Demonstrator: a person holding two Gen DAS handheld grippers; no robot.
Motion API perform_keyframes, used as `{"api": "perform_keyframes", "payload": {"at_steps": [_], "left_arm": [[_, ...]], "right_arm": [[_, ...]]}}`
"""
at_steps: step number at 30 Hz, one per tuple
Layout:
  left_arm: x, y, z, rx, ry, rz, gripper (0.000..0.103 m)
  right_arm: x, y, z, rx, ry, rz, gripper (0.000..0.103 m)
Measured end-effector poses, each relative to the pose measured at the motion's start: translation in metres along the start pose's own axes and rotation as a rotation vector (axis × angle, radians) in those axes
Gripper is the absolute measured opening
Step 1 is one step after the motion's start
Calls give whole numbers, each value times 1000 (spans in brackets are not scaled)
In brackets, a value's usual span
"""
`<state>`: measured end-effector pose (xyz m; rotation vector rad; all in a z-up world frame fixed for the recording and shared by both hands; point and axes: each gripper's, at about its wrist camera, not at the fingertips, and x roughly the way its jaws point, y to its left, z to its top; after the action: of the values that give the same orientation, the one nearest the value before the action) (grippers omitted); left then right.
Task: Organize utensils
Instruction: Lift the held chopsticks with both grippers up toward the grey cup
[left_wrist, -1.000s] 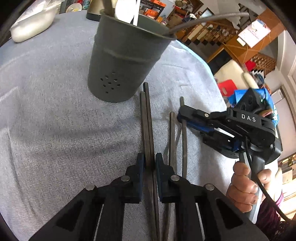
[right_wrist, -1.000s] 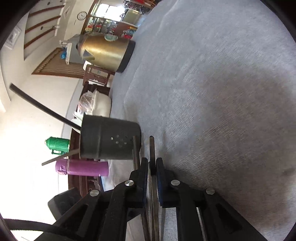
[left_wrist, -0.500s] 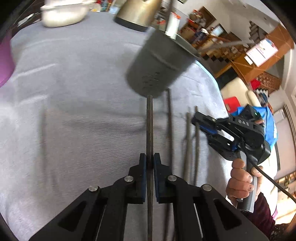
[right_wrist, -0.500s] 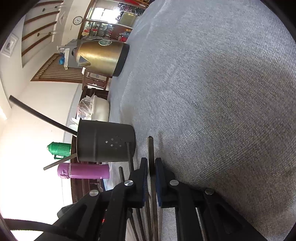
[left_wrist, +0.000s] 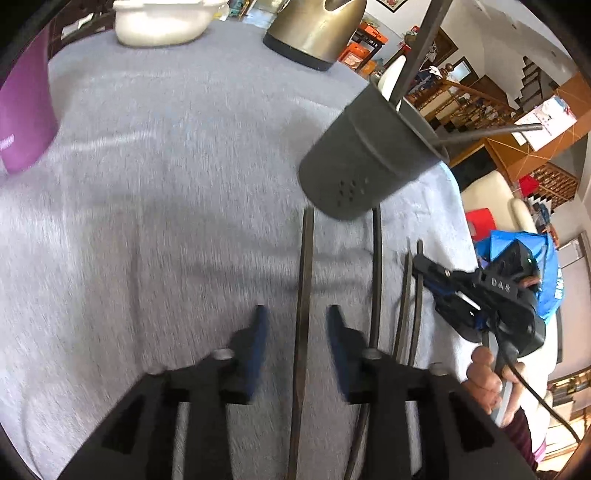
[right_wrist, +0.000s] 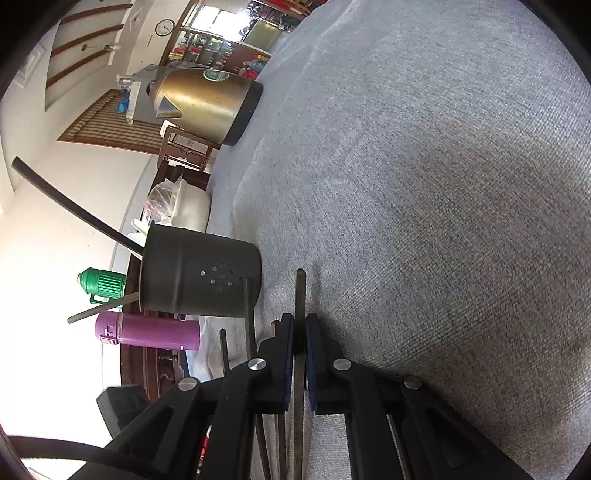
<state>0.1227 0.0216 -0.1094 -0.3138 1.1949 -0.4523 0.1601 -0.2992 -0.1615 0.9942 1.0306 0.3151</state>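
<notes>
Four dark metal rods lie side by side on the grey cloth (left_wrist: 155, 192), just in front of one grey holder (left_wrist: 369, 162) with several handles sticking out of it. The left gripper (left_wrist: 295, 332) hangs with its jaws apart, one rod (left_wrist: 304, 295) between them, untouched. The right gripper (right_wrist: 300, 347), held by a hand (left_wrist: 487, 384), is clamped on the outermost rod (right_wrist: 300, 295).
</notes>
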Motion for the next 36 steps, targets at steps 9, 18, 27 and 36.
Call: {"api": "perform_keyframes", "payload": {"at_steps": [9, 18, 27, 36], "left_arm": [[13, -17, 15, 119, 20, 77, 19], [7, -20, 17, 132, -21, 73, 6], [-66, -48, 10, 187, -209, 28, 6], [-95, -52, -4, 182, -281, -5, 6]], "right_arm": [[3, 2, 2, -24, 16, -11, 6], [-2, 16, -2, -94, -23, -44, 6], [-53, 69, -9, -274, -173, 0, 6], [-66, 94, -16, -341, -200, -45, 7]]}}
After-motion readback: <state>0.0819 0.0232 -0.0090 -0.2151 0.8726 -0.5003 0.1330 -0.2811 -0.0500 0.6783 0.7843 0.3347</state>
